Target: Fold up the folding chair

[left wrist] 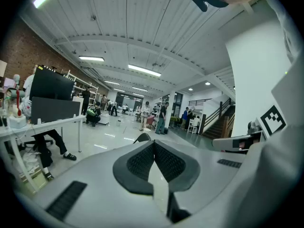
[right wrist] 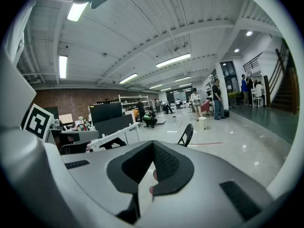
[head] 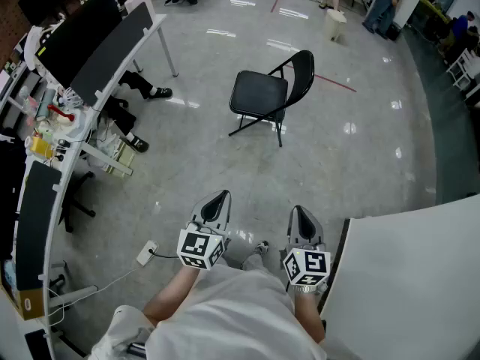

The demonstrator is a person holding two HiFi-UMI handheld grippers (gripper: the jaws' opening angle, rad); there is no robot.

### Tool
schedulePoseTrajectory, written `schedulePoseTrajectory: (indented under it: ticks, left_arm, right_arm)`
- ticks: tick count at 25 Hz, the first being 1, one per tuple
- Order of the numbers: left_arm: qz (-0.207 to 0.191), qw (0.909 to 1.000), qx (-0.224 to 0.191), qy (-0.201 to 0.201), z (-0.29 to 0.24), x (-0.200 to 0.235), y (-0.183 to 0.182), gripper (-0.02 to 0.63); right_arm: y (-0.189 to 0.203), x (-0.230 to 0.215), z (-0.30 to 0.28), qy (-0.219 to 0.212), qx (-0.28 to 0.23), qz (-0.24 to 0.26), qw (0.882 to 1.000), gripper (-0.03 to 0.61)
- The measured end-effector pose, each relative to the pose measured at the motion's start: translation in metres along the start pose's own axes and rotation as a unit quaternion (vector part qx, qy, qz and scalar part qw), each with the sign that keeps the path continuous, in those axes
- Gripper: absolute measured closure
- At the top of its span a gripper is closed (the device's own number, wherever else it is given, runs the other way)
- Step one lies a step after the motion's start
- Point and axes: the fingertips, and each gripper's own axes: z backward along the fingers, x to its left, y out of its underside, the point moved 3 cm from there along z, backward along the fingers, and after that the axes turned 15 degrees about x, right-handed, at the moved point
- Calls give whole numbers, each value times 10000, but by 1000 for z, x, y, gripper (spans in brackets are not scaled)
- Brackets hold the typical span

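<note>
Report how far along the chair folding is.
Done: nothing yet; the chair stands unfolded on the floor, seat flat. In hand: nothing; the left gripper and right gripper are shut and empty, well short of the chair. Left: walk up, take hold, and fold it flat.

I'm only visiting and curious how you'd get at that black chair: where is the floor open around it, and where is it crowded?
The floor lies bare between the folding chair and the white panel, and rightward up to the dark strip. Crowded: the desk on the left, with a seated person's legs beside it.
</note>
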Motion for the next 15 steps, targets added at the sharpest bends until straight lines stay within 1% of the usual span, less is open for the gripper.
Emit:
schedulePoseTrajectory:
  ticks: [4,7,11,15]
  left_arm:
    - [26,10000,44,-18,29,56,5,601]
    - [45,10000,38,72,40,82,9,601]
    - [-87,9997,7,221,53,96,9,601]
    - [-158,9993,-91,339,65,91,4,601]
  right_arm:
    - [4,55,-11,128,80,-25,9999,574]
    - [4,81,-15,278,27,-43,9996,574]
    - [10,110,-13,357,-64,-106,9993,574]
    - [14,121,-2,401,-88,-98,9991,574]
